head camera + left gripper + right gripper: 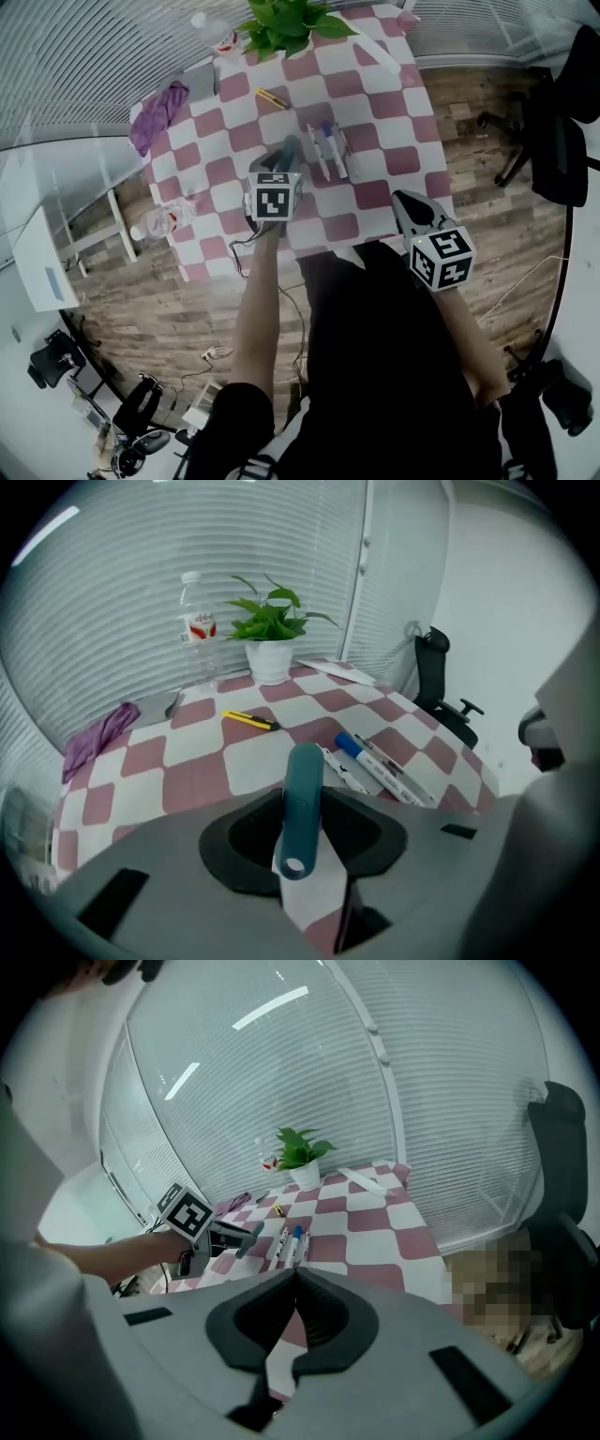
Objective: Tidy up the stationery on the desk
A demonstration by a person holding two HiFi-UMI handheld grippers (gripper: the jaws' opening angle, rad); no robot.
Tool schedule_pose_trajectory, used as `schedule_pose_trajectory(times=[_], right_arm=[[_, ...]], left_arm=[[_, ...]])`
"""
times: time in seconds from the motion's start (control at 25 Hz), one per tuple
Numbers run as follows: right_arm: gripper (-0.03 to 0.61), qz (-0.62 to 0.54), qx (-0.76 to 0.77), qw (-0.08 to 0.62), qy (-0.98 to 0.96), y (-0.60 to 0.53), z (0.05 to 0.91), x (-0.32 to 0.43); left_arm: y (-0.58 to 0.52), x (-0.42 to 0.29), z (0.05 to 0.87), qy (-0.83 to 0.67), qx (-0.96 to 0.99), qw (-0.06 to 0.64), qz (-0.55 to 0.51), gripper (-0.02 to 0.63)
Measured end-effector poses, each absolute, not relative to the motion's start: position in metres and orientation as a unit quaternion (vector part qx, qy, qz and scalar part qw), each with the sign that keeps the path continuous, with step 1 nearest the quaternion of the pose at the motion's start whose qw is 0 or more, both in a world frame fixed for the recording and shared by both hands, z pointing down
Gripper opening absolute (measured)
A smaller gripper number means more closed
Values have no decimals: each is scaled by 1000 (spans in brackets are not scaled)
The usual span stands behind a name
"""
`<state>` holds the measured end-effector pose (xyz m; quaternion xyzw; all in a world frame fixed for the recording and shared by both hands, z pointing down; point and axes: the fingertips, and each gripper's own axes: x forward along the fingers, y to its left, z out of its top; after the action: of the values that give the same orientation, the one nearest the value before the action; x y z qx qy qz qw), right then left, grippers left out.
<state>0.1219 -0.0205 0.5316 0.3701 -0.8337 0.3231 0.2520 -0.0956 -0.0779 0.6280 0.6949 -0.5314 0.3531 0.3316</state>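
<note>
Head view: the desk wears a cloth (pixel 375 103) of pink and white squares. The left gripper (pixel 286 155) hangs over its near half, clamped on a teal bar (pixel 290 148). Just right of it lies a row of slim white markers (pixel 328 150), lengthwise away from the person. The right gripper (pixel 408 204) sits at the desk's near right edge.

Left gripper view: the teal bar (pixel 305 771) is smooth, matt plastic with rounded ends and 1 round hole at its near end. The left gripper (pixel 302 797) has its black pads pressed on the bar's sides, partway closed. The bar's long axis runs straight out along the jaws, far end up toward the markers (pixel 380 766) and a yellow cutter (pixel 249 720).

Right gripper view: the right gripper (pixel 295 1271) is empty, with its jaws closed tip to tip.
</note>
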Motion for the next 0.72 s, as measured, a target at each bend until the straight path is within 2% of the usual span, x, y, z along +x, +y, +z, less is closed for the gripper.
schedule_pose_trajectory(times=[0.4,0.72], right_arm=[[21,319,342,262,-844,-22,535,131],[21,314,335,272,-846,-15,539,142]], left_arm=[[-68,-80,633,-609,597,464,242,153],[-67,-81,647,-637,544,502,212,153]])
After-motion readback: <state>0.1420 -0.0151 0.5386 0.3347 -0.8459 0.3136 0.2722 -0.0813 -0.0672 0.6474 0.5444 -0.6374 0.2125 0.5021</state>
